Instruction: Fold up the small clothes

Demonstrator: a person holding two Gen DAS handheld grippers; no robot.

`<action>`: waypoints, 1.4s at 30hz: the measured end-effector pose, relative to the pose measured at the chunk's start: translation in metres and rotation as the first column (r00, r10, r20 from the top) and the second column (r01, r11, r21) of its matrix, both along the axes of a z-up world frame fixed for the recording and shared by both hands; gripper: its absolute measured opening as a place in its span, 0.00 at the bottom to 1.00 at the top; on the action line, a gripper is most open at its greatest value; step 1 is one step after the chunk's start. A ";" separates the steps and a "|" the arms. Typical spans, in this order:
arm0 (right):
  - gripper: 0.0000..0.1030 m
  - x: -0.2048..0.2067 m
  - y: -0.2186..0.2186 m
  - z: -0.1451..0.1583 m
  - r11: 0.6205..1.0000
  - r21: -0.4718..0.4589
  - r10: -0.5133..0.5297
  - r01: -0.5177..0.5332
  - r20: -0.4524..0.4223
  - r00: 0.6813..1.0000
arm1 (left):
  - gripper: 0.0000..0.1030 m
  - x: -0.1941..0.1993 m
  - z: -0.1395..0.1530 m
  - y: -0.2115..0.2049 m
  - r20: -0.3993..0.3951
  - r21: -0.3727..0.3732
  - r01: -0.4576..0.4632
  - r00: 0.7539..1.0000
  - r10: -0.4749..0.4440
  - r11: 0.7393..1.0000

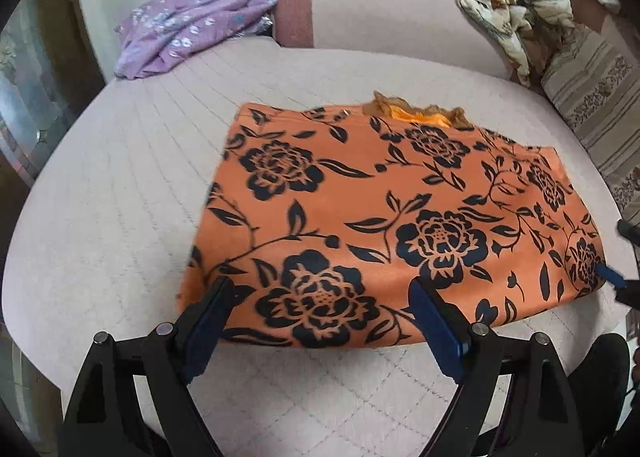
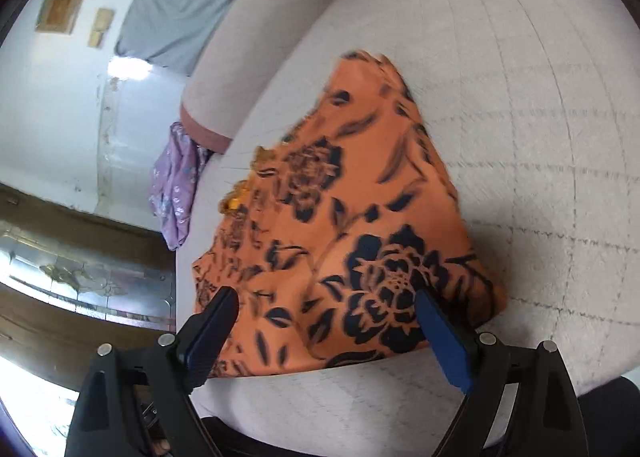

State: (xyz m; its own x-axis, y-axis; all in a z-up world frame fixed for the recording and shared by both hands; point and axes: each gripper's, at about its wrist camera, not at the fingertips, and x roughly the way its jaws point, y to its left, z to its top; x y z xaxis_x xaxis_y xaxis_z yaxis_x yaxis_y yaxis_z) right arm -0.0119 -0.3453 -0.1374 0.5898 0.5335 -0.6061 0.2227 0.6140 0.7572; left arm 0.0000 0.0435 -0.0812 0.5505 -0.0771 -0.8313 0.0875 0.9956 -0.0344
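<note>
An orange garment with black flowers (image 1: 384,217) lies folded flat on the pale quilted sofa seat (image 1: 120,197). My left gripper (image 1: 320,289) is open, its blue-padded fingers spread over the garment's near edge, holding nothing. My right gripper (image 2: 326,301) is open too, over the garment's near right corner (image 2: 360,241). One right fingertip (image 1: 610,275) shows at the right edge of the left wrist view, touching that corner. A frilly orange trim (image 1: 416,111) peeks out at the garment's far edge.
A crumpled purple floral garment (image 1: 192,25) lies at the seat's far left; it also shows in the right wrist view (image 2: 176,185). A beige patterned cloth (image 1: 516,13) and a striped cushion (image 1: 596,97) sit at the far right. The sofa back (image 1: 380,13) runs behind.
</note>
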 end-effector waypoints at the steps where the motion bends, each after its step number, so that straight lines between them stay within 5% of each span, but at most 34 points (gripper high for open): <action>1: 0.89 0.001 0.003 0.012 1.000 -0.020 0.014 -0.013 0.039 0.999 | 0.87 -0.001 0.000 0.002 -0.004 -0.005 -0.005 1.000 0.005 1.000; 4: 0.91 0.004 0.009 0.024 0.999 -0.021 0.041 -0.039 0.087 0.995 | 0.87 -0.002 -0.001 0.005 -0.018 -0.020 -0.017 1.000 0.017 1.000; 8: 0.90 0.008 0.000 -0.020 1.000 -0.014 -0.011 0.011 -0.054 0.998 | 0.87 -0.007 0.005 0.002 0.001 -0.019 0.004 1.000 -0.003 1.000; 14: 0.90 -0.027 0.010 0.020 0.999 0.031 -0.034 0.032 0.068 0.997 | 0.87 -0.003 0.003 0.006 0.003 -0.055 -0.030 1.000 0.030 0.998; 21: 0.91 -0.046 0.018 -0.028 0.994 0.081 -0.068 0.075 -0.091 0.994 | 0.87 -0.002 -0.001 -0.025 0.009 -0.009 0.053 0.999 -0.053 0.999; 30: 0.91 -0.027 -0.007 -0.033 0.973 0.094 -0.206 0.209 -0.042 0.978 | 0.87 0.002 0.000 -0.045 0.015 0.014 0.074 0.997 -0.074 0.997; 42: 0.91 -0.020 -0.014 -0.029 0.972 0.071 -0.222 0.222 -0.019 0.975 | 0.87 0.011 -0.010 -0.051 -0.011 0.020 0.076 0.997 -0.075 0.997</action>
